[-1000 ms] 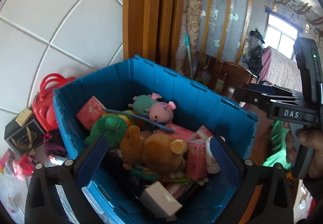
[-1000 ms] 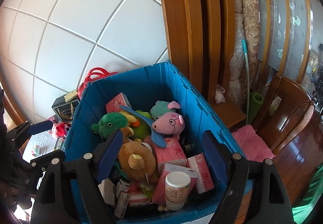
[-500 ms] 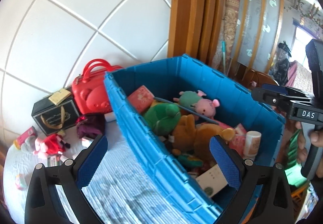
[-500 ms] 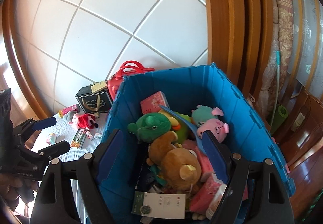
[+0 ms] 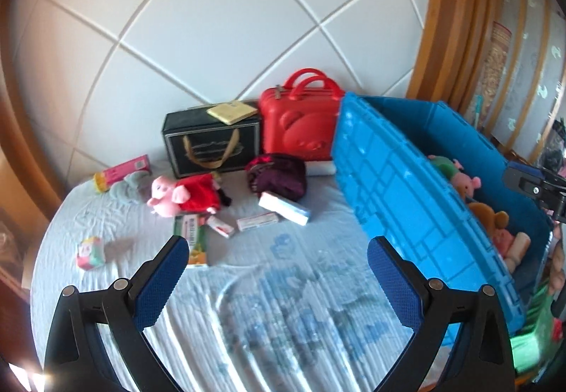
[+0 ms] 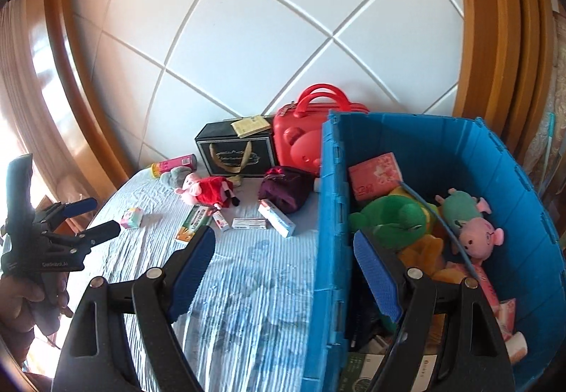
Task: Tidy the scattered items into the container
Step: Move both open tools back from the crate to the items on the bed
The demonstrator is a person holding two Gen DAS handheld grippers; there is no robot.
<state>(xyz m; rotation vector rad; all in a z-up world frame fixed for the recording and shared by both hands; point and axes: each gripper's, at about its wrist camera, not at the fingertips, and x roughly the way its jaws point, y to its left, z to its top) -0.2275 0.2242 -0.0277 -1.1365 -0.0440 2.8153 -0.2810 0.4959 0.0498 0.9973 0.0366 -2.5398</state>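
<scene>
Both cameras had swung off the blue crate [image 5: 406, 201], which slid from frame centre to the right edge in the left wrist view. The left gripper [image 5: 276, 282] and right gripper [image 6: 283, 268] were each spread apart and empty, as before. Scattered items lay mid-frame on the striped sheet [image 5: 300, 303]: a pink plush pig [image 5: 177, 195], a purple pouch [image 5: 277, 174], small boxes [image 5: 256, 220] and a green carton [image 5: 192, 238].

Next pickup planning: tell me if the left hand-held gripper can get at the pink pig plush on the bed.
Probably yes: the left hand-held gripper is open and empty, and the pink pig plush lies uncovered ahead on the sheet.
</scene>
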